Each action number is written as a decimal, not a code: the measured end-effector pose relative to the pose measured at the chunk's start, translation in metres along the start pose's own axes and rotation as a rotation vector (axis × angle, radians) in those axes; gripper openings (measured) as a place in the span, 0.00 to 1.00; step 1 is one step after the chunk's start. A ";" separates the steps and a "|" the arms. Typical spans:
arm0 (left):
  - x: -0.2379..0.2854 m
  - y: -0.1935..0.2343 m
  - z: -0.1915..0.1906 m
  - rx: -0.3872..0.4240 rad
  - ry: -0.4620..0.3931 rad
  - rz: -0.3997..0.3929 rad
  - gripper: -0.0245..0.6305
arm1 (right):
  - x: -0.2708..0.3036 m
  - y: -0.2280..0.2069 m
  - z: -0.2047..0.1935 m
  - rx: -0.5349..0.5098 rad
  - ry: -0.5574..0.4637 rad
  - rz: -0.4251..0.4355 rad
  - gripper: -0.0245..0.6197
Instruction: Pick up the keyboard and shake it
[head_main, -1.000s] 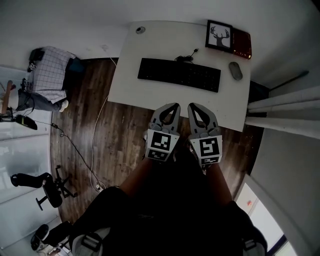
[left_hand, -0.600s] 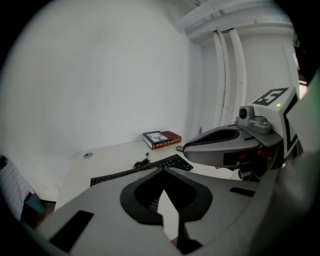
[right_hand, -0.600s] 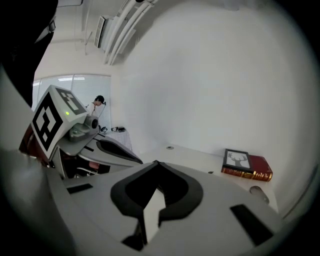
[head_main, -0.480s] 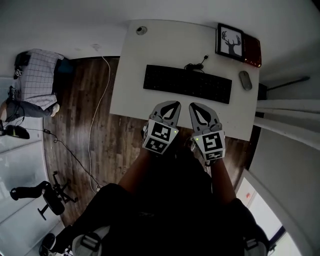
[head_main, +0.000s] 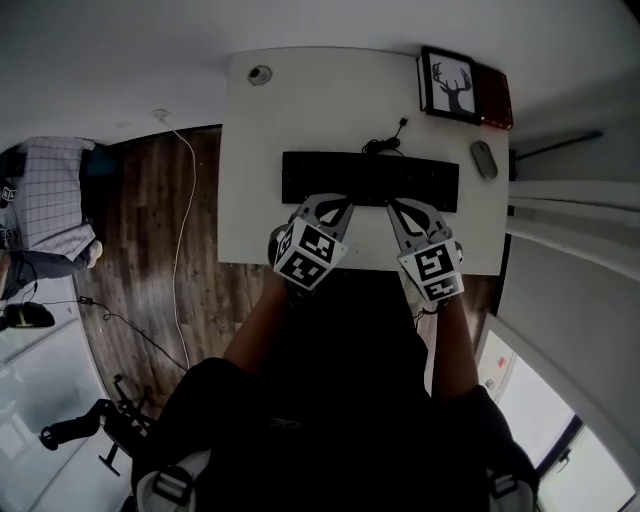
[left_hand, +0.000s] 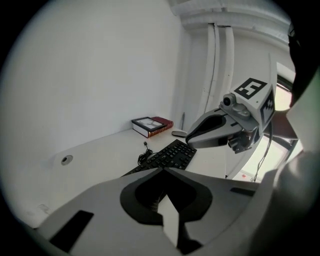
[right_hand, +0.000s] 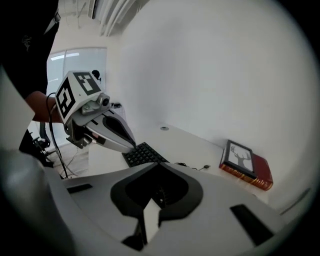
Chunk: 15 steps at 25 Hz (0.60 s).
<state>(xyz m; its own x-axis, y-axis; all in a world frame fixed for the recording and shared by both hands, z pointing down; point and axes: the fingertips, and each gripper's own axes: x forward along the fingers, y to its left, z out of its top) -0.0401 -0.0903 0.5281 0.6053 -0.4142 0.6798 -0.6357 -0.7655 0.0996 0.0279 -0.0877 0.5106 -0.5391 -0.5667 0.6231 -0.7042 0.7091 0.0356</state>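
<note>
As both hands push forward, the left claw (head_main: 336, 203) and the right claw (head_main: 404, 206) have left the bare floor they hung over a second ago. They have crossed the near edge of the bench (head_main: 250, 150) and now have their tips right at the near edge of the keyboard (head_main: 370, 180). Whether they touch it, I can't tell. Both claws are pinched fully closed with nothing in them, same as a second ago. The keyboard lies flat mid-bench, not yet lifted, its cable curled at the far edge, and the mouse (head_main: 484, 160) sits off to its right. So the approach looks about done. By my reading, the claws must spread before either can grip the keyboard, and the shaking is still to come.
</note>
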 end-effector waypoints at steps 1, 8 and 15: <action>0.006 0.005 -0.002 -0.011 0.009 -0.004 0.04 | 0.002 -0.013 -0.004 -0.007 0.024 -0.001 0.07; 0.038 0.025 -0.020 0.031 0.114 -0.036 0.04 | 0.018 -0.060 -0.044 -0.146 0.183 0.143 0.07; 0.070 0.006 -0.024 0.049 0.180 -0.164 0.04 | 0.038 -0.102 -0.088 -0.221 0.380 0.308 0.31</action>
<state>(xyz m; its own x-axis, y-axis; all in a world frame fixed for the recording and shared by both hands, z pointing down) -0.0125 -0.1120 0.5935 0.6003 -0.1914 0.7765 -0.5093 -0.8401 0.1866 0.1201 -0.1451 0.5989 -0.4709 -0.1557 0.8684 -0.4034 0.9134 -0.0550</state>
